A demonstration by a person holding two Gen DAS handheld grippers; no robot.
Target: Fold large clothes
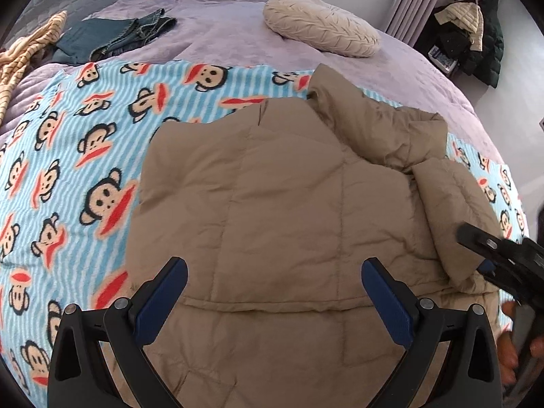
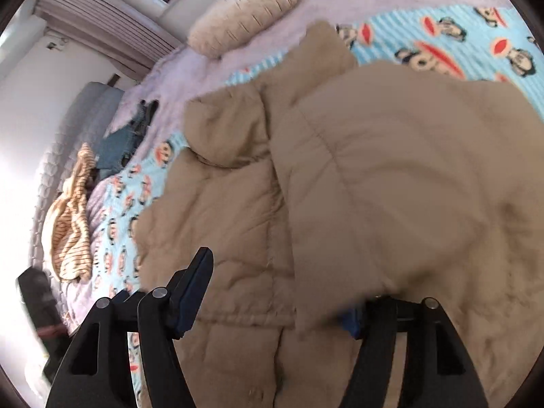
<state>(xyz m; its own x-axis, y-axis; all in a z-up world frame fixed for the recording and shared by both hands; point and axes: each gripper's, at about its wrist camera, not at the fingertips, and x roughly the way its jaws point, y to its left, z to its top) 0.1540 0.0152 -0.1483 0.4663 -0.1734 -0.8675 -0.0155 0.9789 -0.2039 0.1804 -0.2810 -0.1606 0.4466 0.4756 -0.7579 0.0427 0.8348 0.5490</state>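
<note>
Jacket (image 1: 282, 204): tan quilted cloth, matt, stitched into puffy panels. Blanket (image 1: 68, 170): fleece, fuzzy nap, printed stripes and monkey faces. Bed cover (image 1: 221, 34): lilac plush cloth, soft matt. Cushion (image 1: 319, 23): cream pleated fabric. Jeans (image 1: 115, 34): dark denim. Left gripper (image 1: 273, 301): matt black plastic, metal pins; fingers (image 1: 163, 299) faced with textured blue pads.

Jacket (image 1: 289, 197): plain tan, quilted in squares, centre of frame. Blanket (image 1: 68, 142): light blue and white stripes with a repeating monkey-face print in black, cream and red, at left. Bedspread (image 1: 221, 37): pale lilac, upper frame. Cushion (image 1: 319, 25): cream. Folded jeans (image 1: 112, 35): dark blue, upper left. Gripper pads (image 1: 159, 302): blue.
</note>
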